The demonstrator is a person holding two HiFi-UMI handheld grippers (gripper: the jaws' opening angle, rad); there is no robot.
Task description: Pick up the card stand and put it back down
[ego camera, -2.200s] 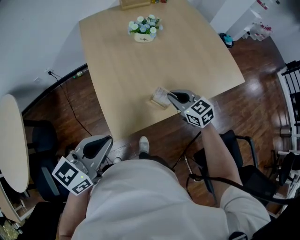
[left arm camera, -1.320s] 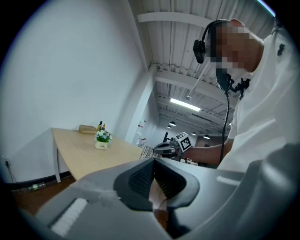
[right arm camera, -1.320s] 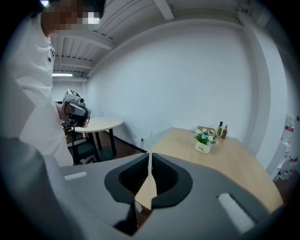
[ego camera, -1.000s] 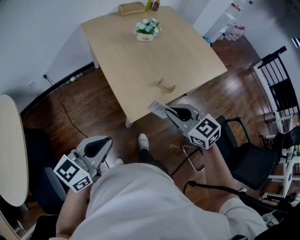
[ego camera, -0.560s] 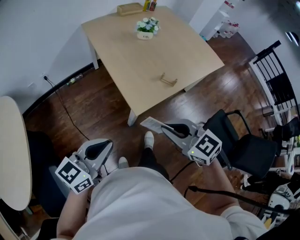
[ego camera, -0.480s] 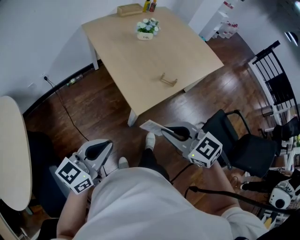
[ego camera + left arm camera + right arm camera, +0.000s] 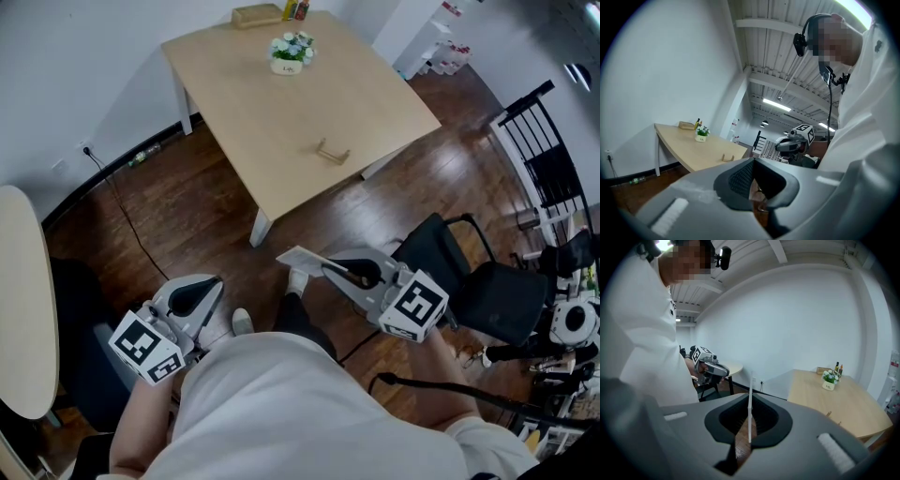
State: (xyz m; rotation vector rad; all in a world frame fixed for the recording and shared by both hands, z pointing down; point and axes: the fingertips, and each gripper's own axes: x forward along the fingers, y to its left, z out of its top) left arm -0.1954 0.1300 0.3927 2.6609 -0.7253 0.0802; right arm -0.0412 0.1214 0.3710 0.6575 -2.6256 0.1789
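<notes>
Wondering why the right gripper [image 7: 326, 268] was out over the wood floor [image 7: 187, 206] instead of over the table [image 7: 281, 103]? Its jaws were clamped on a thin white card panel [image 7: 300, 257] that stuck out to the left past the tips, well short of the table's near edge. Was that even the card stand?
— gripfan

Guessing only half of it, tbh. A little wooden base [image 7: 329, 152] sat alone on the table, close to the near-right edge, with nothing standing in it. To me the panel looked like the part that slots into it. In the right gripper view the panel showed edge-on, a thin line pinched between the pads. That made sense, since a sheet that thin only gives you its two faces to grab. The person stood back from the table, hence the panel over the floor, near the black chair [image 7: 487, 300].

The left gripper [image 7: 216, 281] was down at the near left by the person's side, jaws pressed together on nothing. Probably just parked out of the way, since one gripper was enough. The flower pot [image 7: 287, 51] and wooden box [image 7: 258, 14] at the far end were well clear of all this.

For the put-down I'd expect the fiddly bit to be lining the panel's edge up with the base. Couldn't tell from here how tight its slot was.
— benchmonkey
</notes>
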